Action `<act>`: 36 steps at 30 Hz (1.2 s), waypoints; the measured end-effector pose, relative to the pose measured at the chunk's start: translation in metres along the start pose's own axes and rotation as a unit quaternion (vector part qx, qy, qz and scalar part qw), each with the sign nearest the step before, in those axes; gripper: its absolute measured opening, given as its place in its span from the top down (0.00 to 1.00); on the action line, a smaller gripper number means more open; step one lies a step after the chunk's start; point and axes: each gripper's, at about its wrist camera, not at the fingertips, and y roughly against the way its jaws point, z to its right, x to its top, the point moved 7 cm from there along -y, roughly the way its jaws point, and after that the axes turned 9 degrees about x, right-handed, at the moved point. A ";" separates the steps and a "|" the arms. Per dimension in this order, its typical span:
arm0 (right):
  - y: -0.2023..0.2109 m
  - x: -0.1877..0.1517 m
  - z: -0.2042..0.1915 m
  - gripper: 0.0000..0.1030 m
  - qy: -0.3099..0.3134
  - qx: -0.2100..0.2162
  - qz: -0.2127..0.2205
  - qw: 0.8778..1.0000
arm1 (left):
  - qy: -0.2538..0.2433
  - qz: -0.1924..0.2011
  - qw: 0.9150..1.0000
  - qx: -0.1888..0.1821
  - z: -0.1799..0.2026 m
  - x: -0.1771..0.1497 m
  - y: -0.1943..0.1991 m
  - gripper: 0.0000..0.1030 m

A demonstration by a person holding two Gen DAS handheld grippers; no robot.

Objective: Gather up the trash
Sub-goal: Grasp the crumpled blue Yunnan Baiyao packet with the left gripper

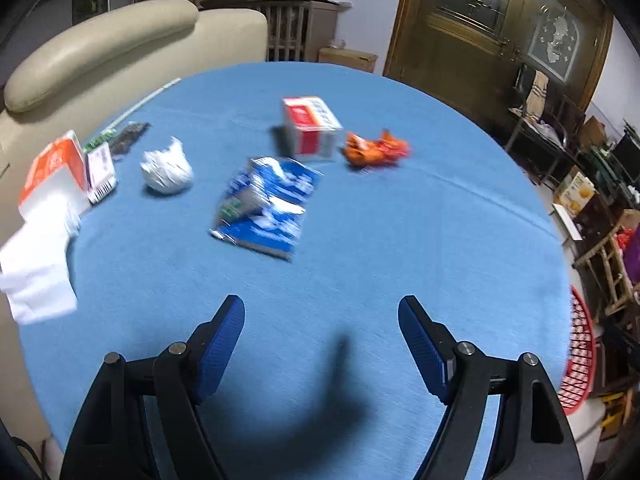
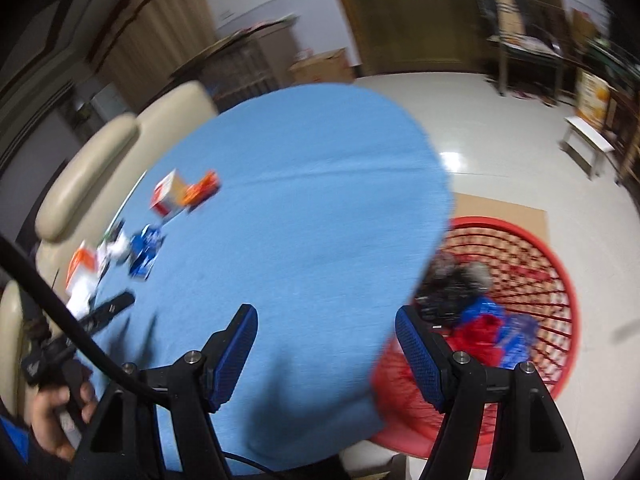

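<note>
On the blue round table [image 1: 360, 240] lie a blue snack bag [image 1: 268, 204], a crumpled white wad [image 1: 167, 168], a red and white carton [image 1: 312, 126] and an orange wrapper [image 1: 376, 150]. My left gripper [image 1: 322, 312] is open and empty, hovering over the near part of the table. My right gripper [image 2: 326, 320] is open and empty at the table's right edge [image 2: 432, 240], above a red mesh basket [image 2: 552, 264] on the floor holding red, blue and dark trash [image 2: 476, 320]. The left gripper [image 2: 104, 312] shows blurred in the right wrist view.
An orange and white tissue pack [image 1: 52, 184] with loose tissues, a small white box [image 1: 100, 172] and a dark packet [image 1: 128, 136] sit at the table's left. A beige sofa [image 1: 100, 56] stands behind. Cardboard [image 2: 500, 208] lies under the basket. Furniture clutters the right side.
</note>
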 end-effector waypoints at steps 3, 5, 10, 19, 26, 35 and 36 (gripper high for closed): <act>-0.011 -0.004 -0.024 0.27 0.022 0.014 -0.013 1.000 | 0.000 0.008 1.000 0.001 -0.017 0.024 -0.015 0.23; -0.015 -0.007 -0.036 0.27 0.033 0.020 -0.018 0.999 | 0.006 0.011 1.000 -0.012 -0.025 0.043 -0.026 0.22; -0.020 -0.012 -0.044 0.27 0.042 0.022 -0.028 0.998 | -0.001 -0.002 0.999 -0.034 -0.026 0.065 -0.052 0.22; -0.028 -0.002 -0.034 0.27 0.029 0.015 -0.035 0.999 | -0.038 -0.038 0.998 -0.010 -0.017 0.068 -0.094 0.22; -0.038 0.003 -0.041 0.27 0.036 0.024 -0.043 0.998 | -0.031 -0.033 0.999 0.004 -0.025 0.069 -0.098 0.49; -0.041 0.007 -0.053 0.27 0.042 0.034 -0.039 0.998 | 0.002 -0.030 0.999 0.012 -0.047 0.050 -0.075 0.53; -0.042 0.007 -0.055 0.27 0.045 0.035 -0.039 0.998 | 0.008 -0.028 0.999 0.016 -0.050 0.044 -0.069 0.53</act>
